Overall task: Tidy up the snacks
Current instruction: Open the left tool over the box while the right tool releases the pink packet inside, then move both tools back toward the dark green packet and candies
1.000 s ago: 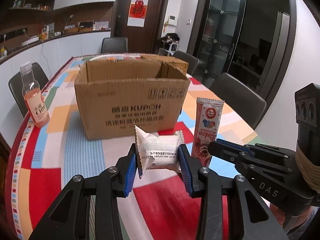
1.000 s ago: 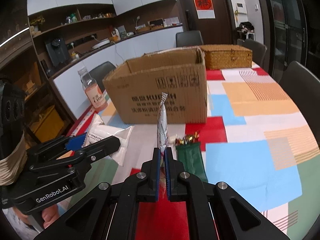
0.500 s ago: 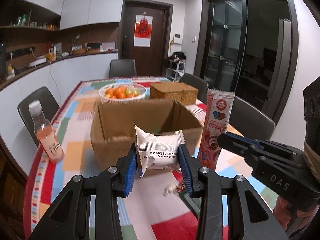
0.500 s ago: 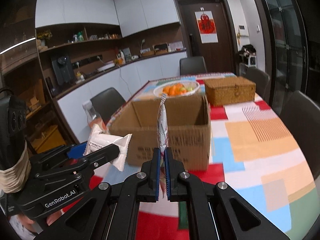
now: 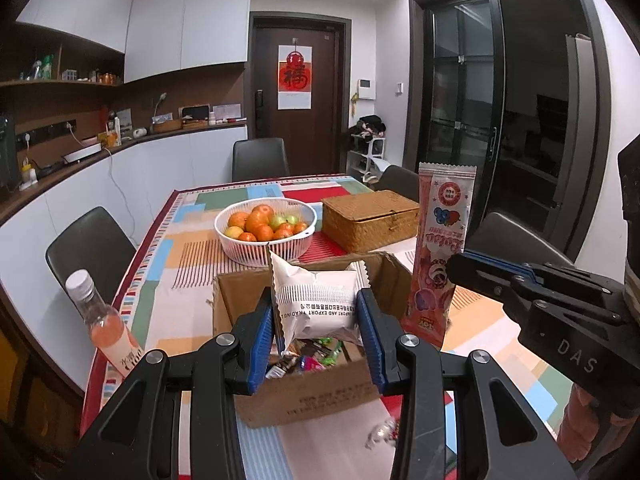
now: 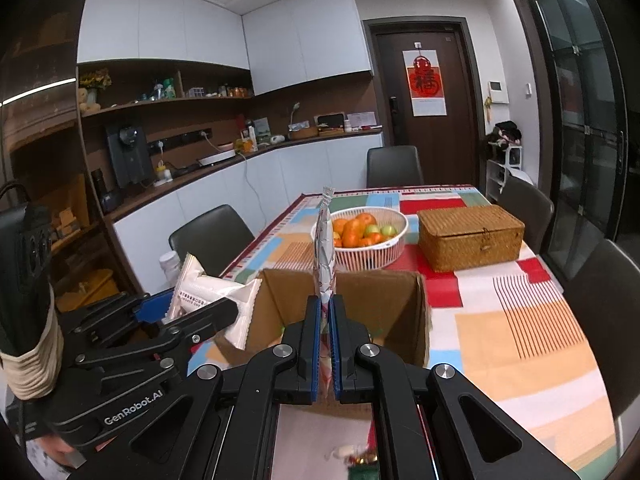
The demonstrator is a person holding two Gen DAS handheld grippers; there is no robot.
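Observation:
My left gripper (image 5: 316, 322) is shut on a white snack packet (image 5: 316, 302) and holds it above the open cardboard box (image 5: 304, 394), which has several wrapped snacks inside. My right gripper (image 6: 327, 318) is shut on a tall pink snack packet (image 6: 325, 256), seen edge-on, above the box (image 6: 420, 320). The pink packet (image 5: 438, 248) shows face-on in the left wrist view, right of the white one. The white packet (image 6: 208, 292) and the left gripper also show at the left of the right wrist view.
A pink drink bottle (image 5: 106, 322) stands left of the box. A white basket of fruit (image 5: 266, 230) and a wicker box (image 5: 370, 218) sit behind it. Small wrapped snacks (image 6: 356, 456) lie on the table in front of the box. Chairs surround the table.
Both grippers have risen with their packets and moved forward over the box; its open inside now shows below them.

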